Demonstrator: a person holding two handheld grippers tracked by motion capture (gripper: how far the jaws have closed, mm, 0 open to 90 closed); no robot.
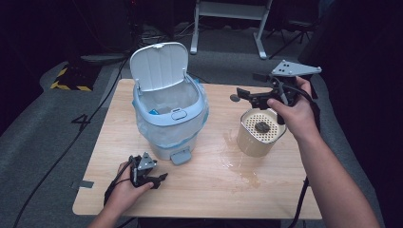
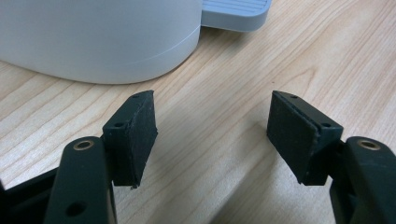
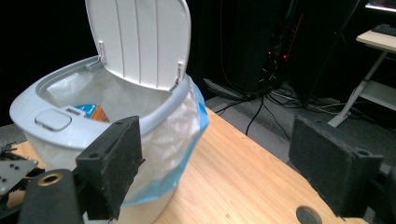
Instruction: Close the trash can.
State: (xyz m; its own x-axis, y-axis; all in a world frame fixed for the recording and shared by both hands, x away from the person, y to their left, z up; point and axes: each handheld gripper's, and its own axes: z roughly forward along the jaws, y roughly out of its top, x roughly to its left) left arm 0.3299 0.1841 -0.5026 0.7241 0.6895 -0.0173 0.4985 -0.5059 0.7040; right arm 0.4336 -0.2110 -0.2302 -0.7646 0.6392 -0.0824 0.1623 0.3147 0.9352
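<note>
1. High view: a white pedal bin (image 1: 168,114) with its lid (image 1: 159,64) raised is seen between the two tongs, and a cream strainer cup (image 1: 259,133) sits just below the right tongs (image 1: 254,97).
2. The left tongs (image 1: 159,179) are held open and empty, low over the table (image 1: 214,190), with the bin's base and grey pedal (image 2: 236,11) just ahead of the jaws.
3. The right tongs are also open and empty; from their own view the bin (image 3: 112,135) lies ahead and to the left.
4. The step in hand is judged to be the approach to the cup, whose dark lump (image 1: 262,126) is probably meant for the bin.
5. A firm grip on the cup's smooth rounded wall would be needed next.
6. Smooth plastic, a crinkled clear liner (image 3: 182,140), a perforated insert and wet-streaked wood grain are noted.
</note>
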